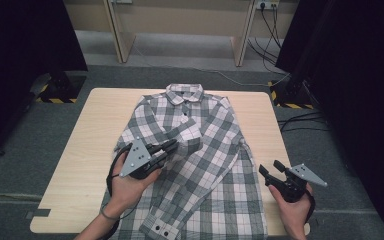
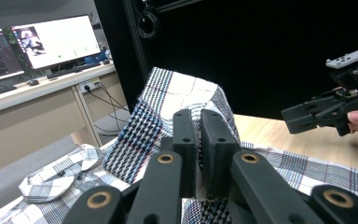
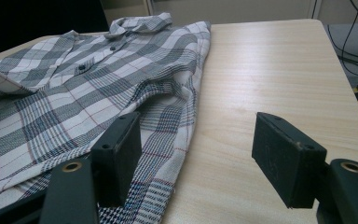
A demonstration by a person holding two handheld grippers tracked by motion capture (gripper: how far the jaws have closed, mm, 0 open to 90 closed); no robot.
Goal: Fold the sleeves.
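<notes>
Two grippers, one garment: a person is folding a plaid shirt on a table, and the listing runs from the biggest thing down.

Table (image 1: 85, 145): pale wood top that carries everything; bare wood shows on both sides of the cloth, which leaves room to swing a sleeve inward.

Shirt (image 1: 210, 145): grey, white and pink plaid, lying front up and buttoned, collar (image 1: 184, 93) at the far edge and hem toward the person. It sits a little right of the table's middle, laid flat, probably so that each fold can be made cleanly.

Left sleeve (image 1: 182, 142): lifted off the table and drawn across the chest, with its cuff end standing up between the jaws in the left gripper view. I judge it is being carried inward to lie over the shirt front.

Other sleeve (image 1: 172, 212): lies diagonally over the lower front, its buttoned cuff (image 1: 159, 227) near the table's near edge.

Left gripper (image 1: 167, 148): held low over the shirt's left side, jaws almost together and clamped on the sleeve fabric, a tight pinch suited to thin cloth.

Right gripper (image 1: 271, 170): held just off the shirt's right edge, jaws spread wide with nothing between them; bare wood and the shirt's side seam show through the gap. It seems parked there, ready to take that edge once the sleeve is laid down.
</notes>
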